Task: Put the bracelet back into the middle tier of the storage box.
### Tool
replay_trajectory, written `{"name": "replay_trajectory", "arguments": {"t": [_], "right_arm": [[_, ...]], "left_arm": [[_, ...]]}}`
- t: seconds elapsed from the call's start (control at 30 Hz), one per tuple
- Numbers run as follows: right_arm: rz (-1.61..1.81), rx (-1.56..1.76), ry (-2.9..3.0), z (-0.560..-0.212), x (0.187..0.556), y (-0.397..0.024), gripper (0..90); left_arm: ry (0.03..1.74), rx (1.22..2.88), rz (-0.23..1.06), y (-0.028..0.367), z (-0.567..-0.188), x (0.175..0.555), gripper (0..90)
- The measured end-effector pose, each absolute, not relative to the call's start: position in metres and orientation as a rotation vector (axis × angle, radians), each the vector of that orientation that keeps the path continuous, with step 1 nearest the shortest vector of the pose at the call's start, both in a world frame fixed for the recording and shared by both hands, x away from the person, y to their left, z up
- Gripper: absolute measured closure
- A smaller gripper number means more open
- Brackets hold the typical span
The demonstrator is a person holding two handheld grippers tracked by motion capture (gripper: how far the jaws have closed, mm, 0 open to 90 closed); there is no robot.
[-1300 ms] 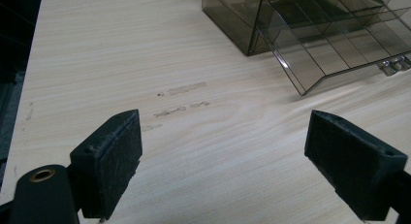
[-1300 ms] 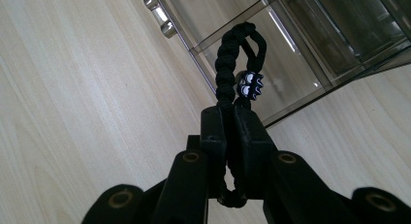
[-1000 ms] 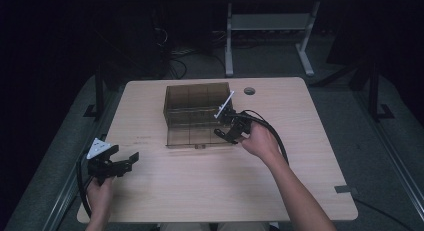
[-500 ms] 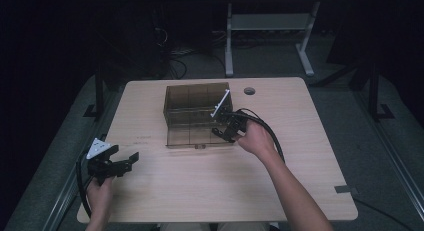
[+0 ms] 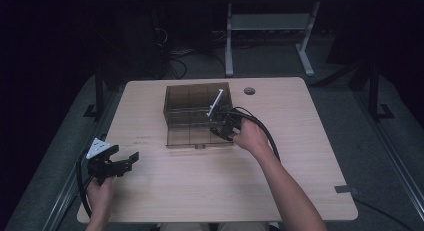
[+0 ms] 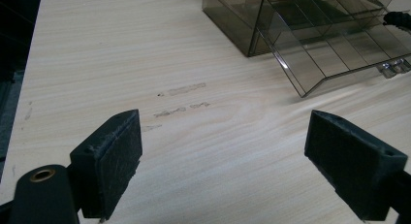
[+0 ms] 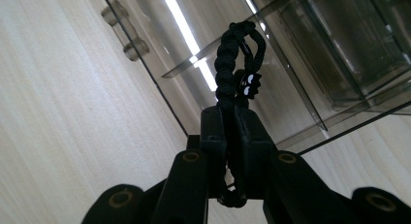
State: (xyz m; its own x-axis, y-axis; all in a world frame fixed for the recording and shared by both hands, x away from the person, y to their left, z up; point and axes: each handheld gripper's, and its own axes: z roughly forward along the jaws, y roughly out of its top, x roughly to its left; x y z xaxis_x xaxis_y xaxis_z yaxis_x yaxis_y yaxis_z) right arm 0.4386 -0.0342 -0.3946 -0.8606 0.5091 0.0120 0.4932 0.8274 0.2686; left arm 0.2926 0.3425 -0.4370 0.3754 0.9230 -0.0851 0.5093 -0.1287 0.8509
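Right tongs (image 7: 231,118) pinch a black braided cord (image 7: 236,54) at the smoked box's (image 5: 192,98) open lid, left tongs (image 6: 232,161) spread idle well apart, so this looks like stowing: next, lift over the wall, into a compartment, release.
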Motion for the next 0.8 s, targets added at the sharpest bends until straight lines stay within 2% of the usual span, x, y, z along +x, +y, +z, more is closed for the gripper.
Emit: {"name": "replay_trajectory", "arguments": {"t": [0.8], "right_arm": [[0.384,0.843,2.953,-0.407,0.445,-0.033,82.7]], "left_arm": [[1.261,1.769,0.587,0.338,-0.438,0.296,12.9]]}}
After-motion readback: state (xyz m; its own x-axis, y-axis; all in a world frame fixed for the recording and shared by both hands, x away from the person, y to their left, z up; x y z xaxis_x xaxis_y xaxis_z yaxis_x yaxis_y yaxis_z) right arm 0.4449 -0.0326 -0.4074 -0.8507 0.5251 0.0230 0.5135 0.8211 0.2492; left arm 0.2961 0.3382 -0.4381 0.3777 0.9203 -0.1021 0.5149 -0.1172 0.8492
